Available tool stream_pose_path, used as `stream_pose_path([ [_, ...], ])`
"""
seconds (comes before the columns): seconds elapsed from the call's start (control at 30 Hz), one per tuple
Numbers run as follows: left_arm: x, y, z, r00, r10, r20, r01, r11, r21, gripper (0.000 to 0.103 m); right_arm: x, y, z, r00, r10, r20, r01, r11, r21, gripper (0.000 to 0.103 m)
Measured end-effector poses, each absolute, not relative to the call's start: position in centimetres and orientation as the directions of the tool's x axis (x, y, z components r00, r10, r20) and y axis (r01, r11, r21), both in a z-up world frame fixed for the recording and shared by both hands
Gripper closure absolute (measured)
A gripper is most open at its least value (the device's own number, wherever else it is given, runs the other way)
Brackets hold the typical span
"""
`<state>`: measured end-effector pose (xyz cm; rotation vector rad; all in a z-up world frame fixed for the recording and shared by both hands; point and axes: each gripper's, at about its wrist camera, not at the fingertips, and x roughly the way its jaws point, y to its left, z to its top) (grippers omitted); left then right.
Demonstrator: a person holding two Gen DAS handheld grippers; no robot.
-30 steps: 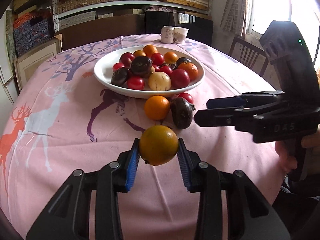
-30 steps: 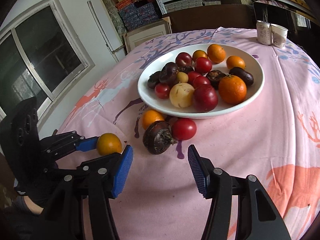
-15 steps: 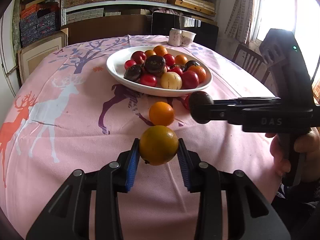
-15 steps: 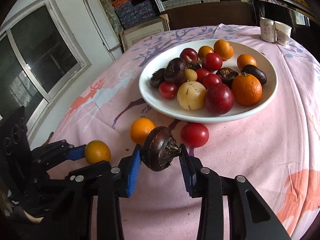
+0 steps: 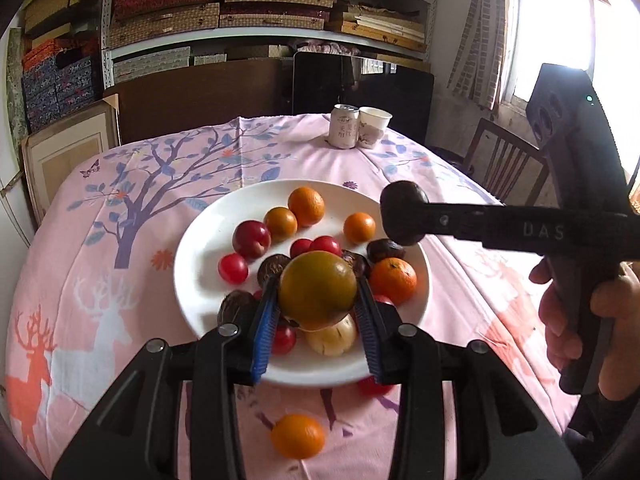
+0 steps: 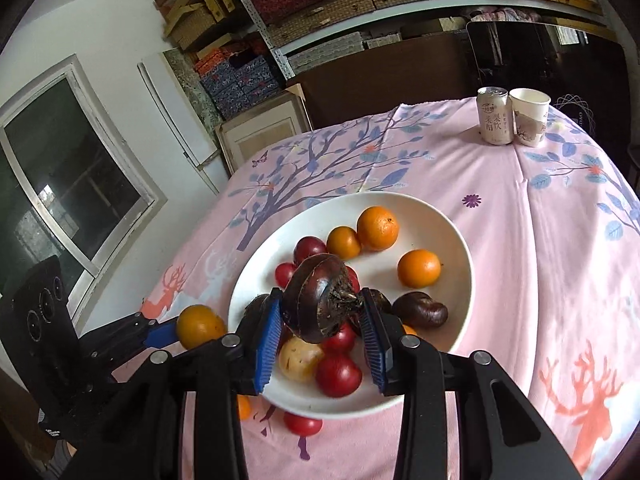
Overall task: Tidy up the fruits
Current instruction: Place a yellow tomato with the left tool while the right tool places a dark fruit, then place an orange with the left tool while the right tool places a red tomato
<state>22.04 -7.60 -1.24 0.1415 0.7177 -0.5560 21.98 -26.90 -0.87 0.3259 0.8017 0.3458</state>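
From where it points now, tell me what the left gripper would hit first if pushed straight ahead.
Probably the fruit heaped in the white plate. The left gripper, shut on a greenish-orange fruit, aims down at that pile, likely the dark fruit and red ones just beyond. Depth is uncertain.

- pink tablecloth [image 5: 120, 264] printed with a purple tree, a butterfly, plus white and orange deer
- a drink can [image 5: 344, 126] at the far edge of the table, with a white paper cup [image 5: 373, 127] right next to it, pretty much touching
- metal shelving [image 5: 264, 8] along the back wall, crammed with flat woven and patterned boxes
- wooden chair [image 5: 506, 162] tucked in past the table's right side
- a window with a brick-print curtain [image 5: 478, 36] hanging beside it
- another window [image 6: 60, 184] with a pale frame, dark glass
- a framed panel [image 6: 260, 136] leaning against the wall behind the table
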Motion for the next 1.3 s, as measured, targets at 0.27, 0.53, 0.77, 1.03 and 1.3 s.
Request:
stream_pose_path([
  [0.27, 21.2, -5.3, -2.1, 0.627, -0.423, -0.654, 0.498, 0.863, -0.081, 0.041, 19.0, -26.7, -1.6, 0.665, 0.402, -0.63, -0.197, 0.908, 0.37, 0.055],
  [0.53, 17.2, -4.7, -8.1, 0.552, -0.306, -0.775, 0.54, 0.84, 0.053, 0.039, 13.4, -25.8, -4.5, 0.616, 0.424, -0.664, -0.224, 0.902, 0.369, 0.048],
  [0.77, 18.1, -4.6, -9.8, 0.486, -0.314, -0.816, 0.538, 0.843, -0.004, 0.067, 12.8, -24.8, -6.7, 0.591, 0.377, -0.713, -0.195, 0.925, 0.326, 0.048],
  [1.03, 14.3, -2.7, -6.9, 0.551, -0.372, -0.747, 0.537, 0.843, -0.024, 0.067, 14.1, -21.0, -7.5, 0.559, 0.341, -0.756, -0.258, 0.938, 0.232, 0.048],
  [1.3, 13.2, -1.6, -6.8, 0.553, -0.376, -0.744, 0.529, 0.848, -0.036, 0.067, 16.5, -19.3, -8.7, 0.524, 0.291, -0.8, -0.228, 0.953, 0.198, 0.071],
])
